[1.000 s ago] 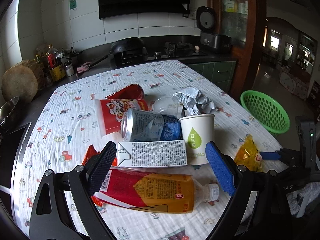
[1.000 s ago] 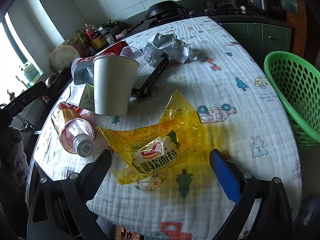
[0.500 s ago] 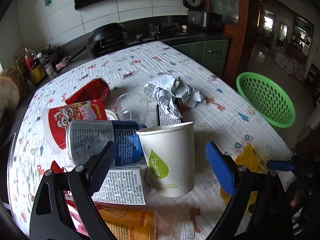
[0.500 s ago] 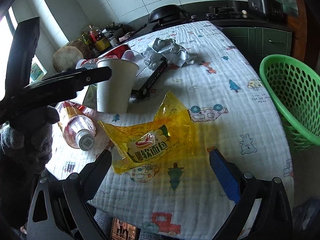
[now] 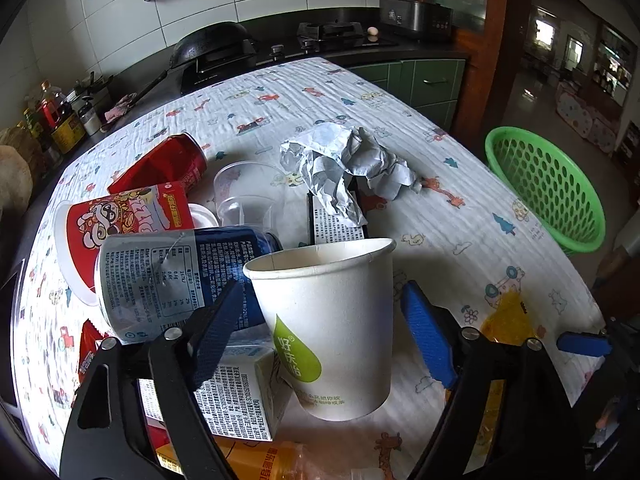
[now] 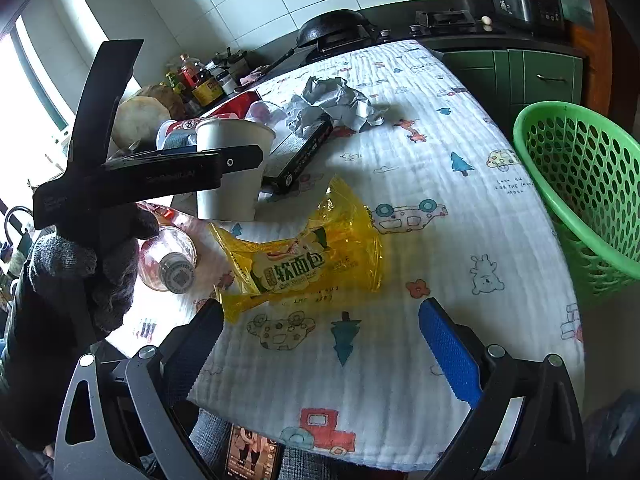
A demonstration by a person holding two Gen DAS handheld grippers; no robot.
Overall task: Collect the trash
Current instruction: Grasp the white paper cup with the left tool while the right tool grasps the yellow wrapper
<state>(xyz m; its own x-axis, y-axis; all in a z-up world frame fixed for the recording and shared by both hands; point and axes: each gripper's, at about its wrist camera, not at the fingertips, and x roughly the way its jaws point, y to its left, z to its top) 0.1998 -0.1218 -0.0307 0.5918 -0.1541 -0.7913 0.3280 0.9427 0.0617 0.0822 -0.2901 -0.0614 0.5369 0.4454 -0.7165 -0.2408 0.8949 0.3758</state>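
Left tool [image 5: 324, 320] closing around upright paper cup [image 5: 326, 320], pads not pressing yet. Blue can [image 5: 176, 272] and small carton [image 5: 240, 396] crowding close on one side. Right tool [image 6: 316, 344] wide apart, holding nothing, above yellow wrapper [image 6: 300, 260] on surface [image 6: 460, 208]. Green basket [image 6: 580, 184] beside the surface.

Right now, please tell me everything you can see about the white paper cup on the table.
The white paper cup stands upright on the printed tablecloth, open and, as far as its inside shows, empty. It has a rolled rim, a side seam and a green drop logo with characters. It looks like thin coated paper, undented. The left gripper is closing around it, one finger on each side, not yet pressing. A white carton and a blue can lie against its left side.
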